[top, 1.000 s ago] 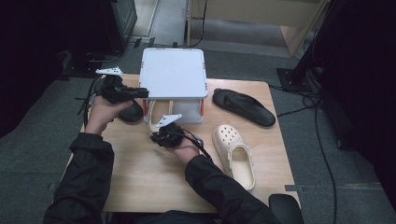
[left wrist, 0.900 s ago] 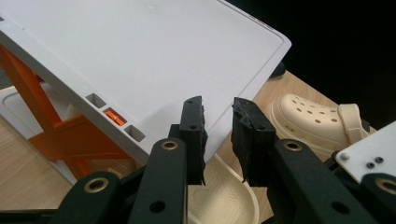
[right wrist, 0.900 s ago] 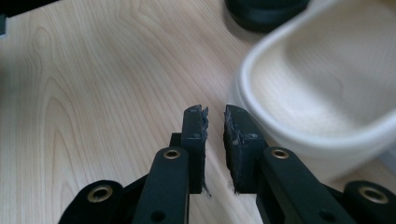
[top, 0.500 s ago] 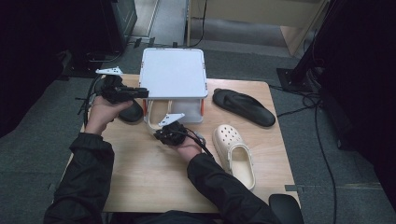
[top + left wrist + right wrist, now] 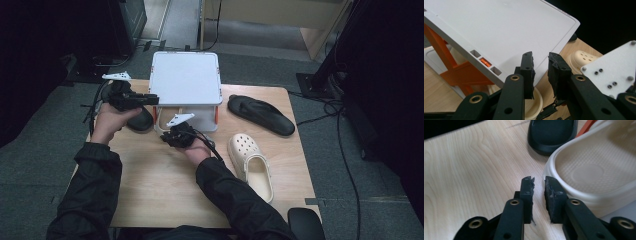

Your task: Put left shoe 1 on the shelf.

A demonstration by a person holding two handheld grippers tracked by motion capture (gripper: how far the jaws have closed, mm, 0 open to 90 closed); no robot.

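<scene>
The person works at a white box with orange struts, standing on the table. A cream clog lies partly under the raised lid, and a black shoe sits just beyond it, beside the box. A second cream clog and a black sandal lie to the right, well apart from the box.

The left gripper is held at the lid's left edge; its jaws stand a narrow gap apart and, in its own view, grip nothing, with the lid's corner just behind them. The right gripper sits low over the table, its jaws likewise narrowly parted and empty, just beside the clog's rim.

The risk lies in that narrow gap. The clog's rim looks thicker than the opening, so a forward push would likely shove the clog deeper under the lid or against the black shoe rather than catch it. If the left gripper is steadying the lid without a real grip, the lid could drop onto the clog or the right gripper.
</scene>
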